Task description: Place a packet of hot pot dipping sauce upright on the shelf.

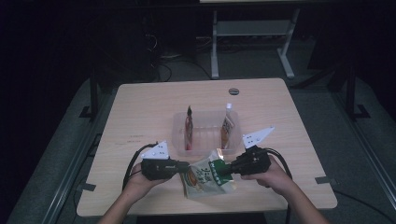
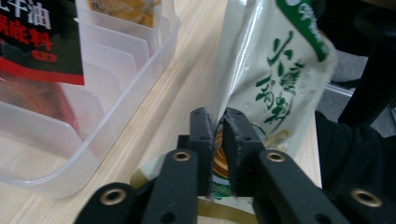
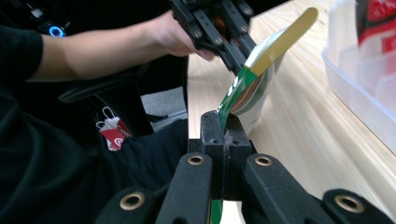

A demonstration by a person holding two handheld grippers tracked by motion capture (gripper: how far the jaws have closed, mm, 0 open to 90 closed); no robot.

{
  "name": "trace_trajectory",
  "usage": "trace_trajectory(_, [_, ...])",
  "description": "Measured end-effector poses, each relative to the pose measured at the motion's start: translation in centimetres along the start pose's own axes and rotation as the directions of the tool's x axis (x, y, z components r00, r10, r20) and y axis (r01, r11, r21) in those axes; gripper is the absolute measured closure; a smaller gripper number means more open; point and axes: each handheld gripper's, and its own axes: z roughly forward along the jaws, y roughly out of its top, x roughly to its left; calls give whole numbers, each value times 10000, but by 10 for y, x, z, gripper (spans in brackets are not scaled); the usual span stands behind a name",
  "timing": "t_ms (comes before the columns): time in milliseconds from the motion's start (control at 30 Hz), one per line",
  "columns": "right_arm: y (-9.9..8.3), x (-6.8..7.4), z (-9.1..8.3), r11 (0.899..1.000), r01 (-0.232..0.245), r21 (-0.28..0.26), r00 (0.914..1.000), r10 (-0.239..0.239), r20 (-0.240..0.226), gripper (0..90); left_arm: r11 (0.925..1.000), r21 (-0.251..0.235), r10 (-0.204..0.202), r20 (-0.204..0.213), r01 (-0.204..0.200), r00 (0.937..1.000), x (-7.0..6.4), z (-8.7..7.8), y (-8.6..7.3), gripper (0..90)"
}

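You held the sauce packet [image 1: 205,175] just above the worktop [image 1: 140,112], its long axis spanning left tongs [image 1: 186,167] to right tongs [image 1: 223,169], both pinching opposite ends, the tray [image 1: 180,135] just beyond.

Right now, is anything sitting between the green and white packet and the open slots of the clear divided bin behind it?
Nothing visible. The packet, held at both ends by the left gripper and right gripper, hangs just in front of the bin; only bare table lies between. Two packets already stand inside, with free slots between them.
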Motion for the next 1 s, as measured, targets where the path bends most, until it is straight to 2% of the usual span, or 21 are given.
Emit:
trace_trajectory(67, [2, 2, 1, 10000, 47, -41, 10000, -47, -59, 900, 9998, -142, -121, -141, 119, 9998, 0, -3, 0, 736])
trace_trajectory(133, [5, 5, 3, 9999, 85, -78, 9999, -85, -114, 900, 9999, -56, -125, -327, 123, 9994, 0, -7, 0, 643])
trace_trajectory(233, [8, 6, 3, 9994, 152, -304, 9996, -159, -225, 900, 9999, 64, -136, -492, 139, 9987, 0, -11, -1, 550])
trace_trajectory(367, [13, 9, 1, 9978, 317, -575, 9989, -336, -329, 900, 9998, 130, -147, -635, 155, 9979, -3, -19, -5, 475])
trace_trajectory(633, [21, 12, -4, 9946, 250, -1003, 9996, -264, -128, 900, 9983, 421, -362, -832, 398, 9959, -7, -34, -15, 401])
trace_trajectory(767, [28, 12, -8, 9888, 594, -1367, 9982, -582, 127, 900, 9958, 711, -508, -896, 572, 9947, -6, -39, -25, 379])
trace_trajectory(900, [37, 14, -13, 9831, 730, -1678, 9972, -691, 289, 900, 9927, 808, -831, -774, 894, 9935, -5, -45, -35, 323])
trace_trajectory(1000, [43, 15, -18, 9789, 785, -1885, 9965, -718, 425, 900, 9904, 943, -923, -907, 1008, 9916, -1, -49, -40, 283])
